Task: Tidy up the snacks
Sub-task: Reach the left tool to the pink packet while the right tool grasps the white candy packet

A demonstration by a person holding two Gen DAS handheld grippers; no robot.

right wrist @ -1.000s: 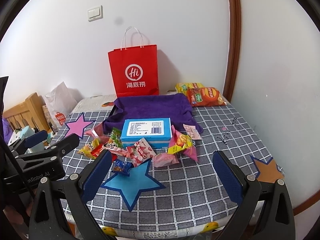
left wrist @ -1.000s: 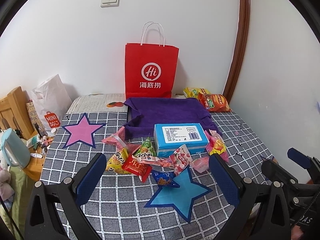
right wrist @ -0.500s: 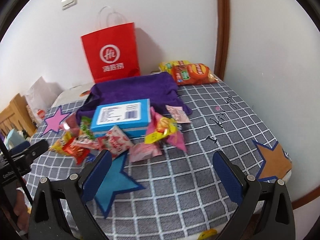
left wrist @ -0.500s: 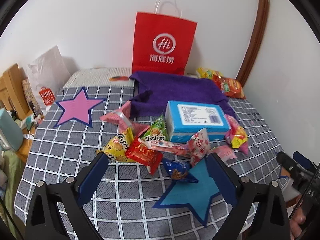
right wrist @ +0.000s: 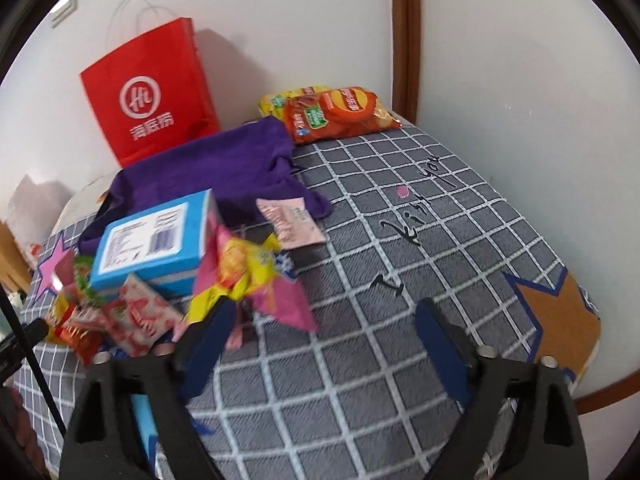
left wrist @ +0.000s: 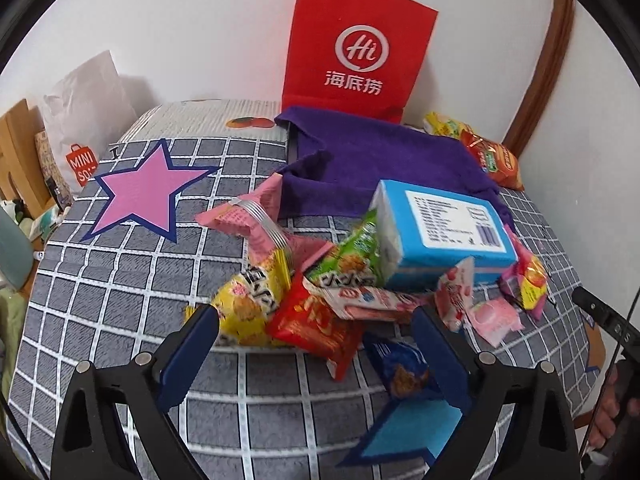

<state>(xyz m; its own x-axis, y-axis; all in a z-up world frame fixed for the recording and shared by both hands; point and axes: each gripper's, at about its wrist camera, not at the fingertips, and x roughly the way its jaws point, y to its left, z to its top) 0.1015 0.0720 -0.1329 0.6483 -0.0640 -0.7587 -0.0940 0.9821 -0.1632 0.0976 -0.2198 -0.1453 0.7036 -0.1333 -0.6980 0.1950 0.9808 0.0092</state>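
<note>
A heap of small snack packets lies on the grey checked cloth (left wrist: 120,300) around a blue box (left wrist: 444,228). My left gripper (left wrist: 316,328) is open and empty, just short of a red packet (left wrist: 316,326), a yellow packet (left wrist: 252,300) and a dark blue packet (left wrist: 400,364). A green packet (left wrist: 352,260) leans on the box. My right gripper (right wrist: 324,328) is open and empty over bare cloth, its left finger (right wrist: 208,344) beside a pink and yellow packet (right wrist: 248,276). The blue box (right wrist: 156,236) and a pale pink packet (right wrist: 290,222) lie beyond it.
A red paper bag (left wrist: 356,48) stands against the back wall behind a purple cloth (left wrist: 380,156). Orange and yellow crisp bags (right wrist: 340,114) lie at the back right. Star patches: pink (left wrist: 140,194), light blue (left wrist: 404,432), brown (right wrist: 560,316). A wall bounds the right side.
Both grippers have moved forward and down toward the cloth. The left one now sits close to the packet heap. The right one has swung right and nearer the pink and yellow packet.
</note>
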